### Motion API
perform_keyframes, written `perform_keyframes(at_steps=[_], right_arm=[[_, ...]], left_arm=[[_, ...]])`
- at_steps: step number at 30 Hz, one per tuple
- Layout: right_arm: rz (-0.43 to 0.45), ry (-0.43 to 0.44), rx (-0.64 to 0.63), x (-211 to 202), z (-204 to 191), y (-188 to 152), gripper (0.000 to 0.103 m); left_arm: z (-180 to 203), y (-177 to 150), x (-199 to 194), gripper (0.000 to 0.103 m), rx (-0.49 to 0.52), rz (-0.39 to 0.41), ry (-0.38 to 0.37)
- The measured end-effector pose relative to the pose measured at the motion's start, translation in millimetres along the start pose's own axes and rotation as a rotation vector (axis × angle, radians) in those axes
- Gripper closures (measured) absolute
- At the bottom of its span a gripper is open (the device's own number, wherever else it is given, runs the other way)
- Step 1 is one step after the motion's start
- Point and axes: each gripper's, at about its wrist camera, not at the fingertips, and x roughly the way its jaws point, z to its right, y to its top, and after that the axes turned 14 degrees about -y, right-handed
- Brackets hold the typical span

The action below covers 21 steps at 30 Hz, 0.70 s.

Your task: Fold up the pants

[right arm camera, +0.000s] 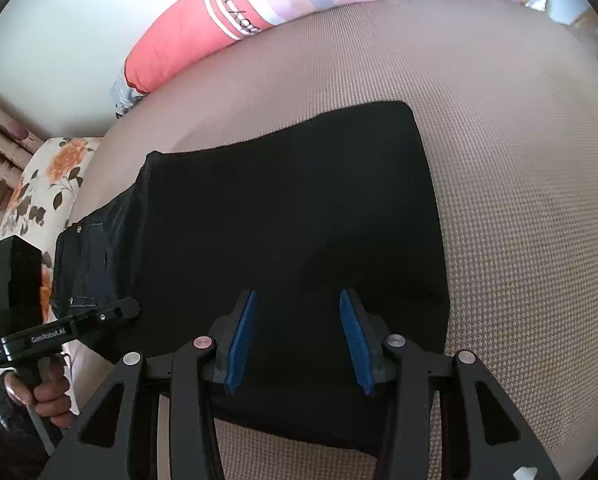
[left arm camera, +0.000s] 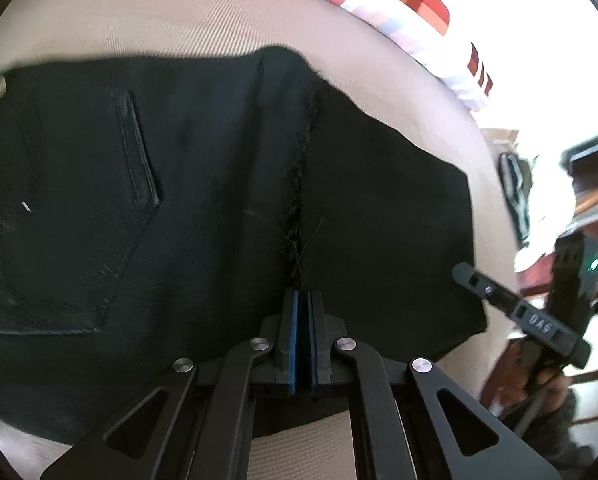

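Beige textured bed (right arm camera: pixel 519 200) carries the black pants (right arm camera: pixel 291 208), already folded into a compact block, so little remains. Left gripper (left arm camera: pixel 302 300) has its jaws together at the seam, apparently pinching cloth; right gripper (right arm camera: pixel 297 312) hovers with jaws apart, empty.

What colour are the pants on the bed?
Black. The pants show best in the right wrist view.

Black pants (left arm camera: pixel 219 184) running off the left wrist view's left edge, their near hem lying hidden under the left gripper (left arm camera: pixel 302 344), right gripper (left arm camera: pixel 465 274) blurring at the frame's right, hand (right arm camera: pixel 49 394) being cropped, pillow lettering (right arm camera: pixel 239 12) staying unreadable.
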Motion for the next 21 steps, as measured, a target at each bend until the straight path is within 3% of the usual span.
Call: perform_keyframes(at_steps=[3,5,7,10,18,21], right_arm=[[0.021,0.0,-0.015,-8.0,-2.1,4.5,0.061],[0.071,-0.045,-0.031,-15.6,-2.2,10.9,0.061],[0.119,-0.112,-0.062,-19.8,-3.0,20.5,0.061],[0.143,-0.158,-0.084,-16.6,-2.7,40.0,0.061],[0.143,-0.255,-0.131,5.9,-6.9,74.1,0.061],[0.125,-0.281,-0.153,17.2,-9.3,78.1,0.061]], left_arm=[[21.2,2.7,-12.2,0.097,0.099,0.074,0.03],[40.3,7.2,-15.4,0.094,0.186,0.124,0.054],[52.3,13.3,-12.9,0.088,0.265,0.139,0.071],[56.4,30.4,-3.7,0.087,0.328,0.137,0.08],[35.2,72.4,35.2,0.087,0.285,0.087,0.093],[25.2,80.1,50.2,0.087,0.258,0.055,0.134]])
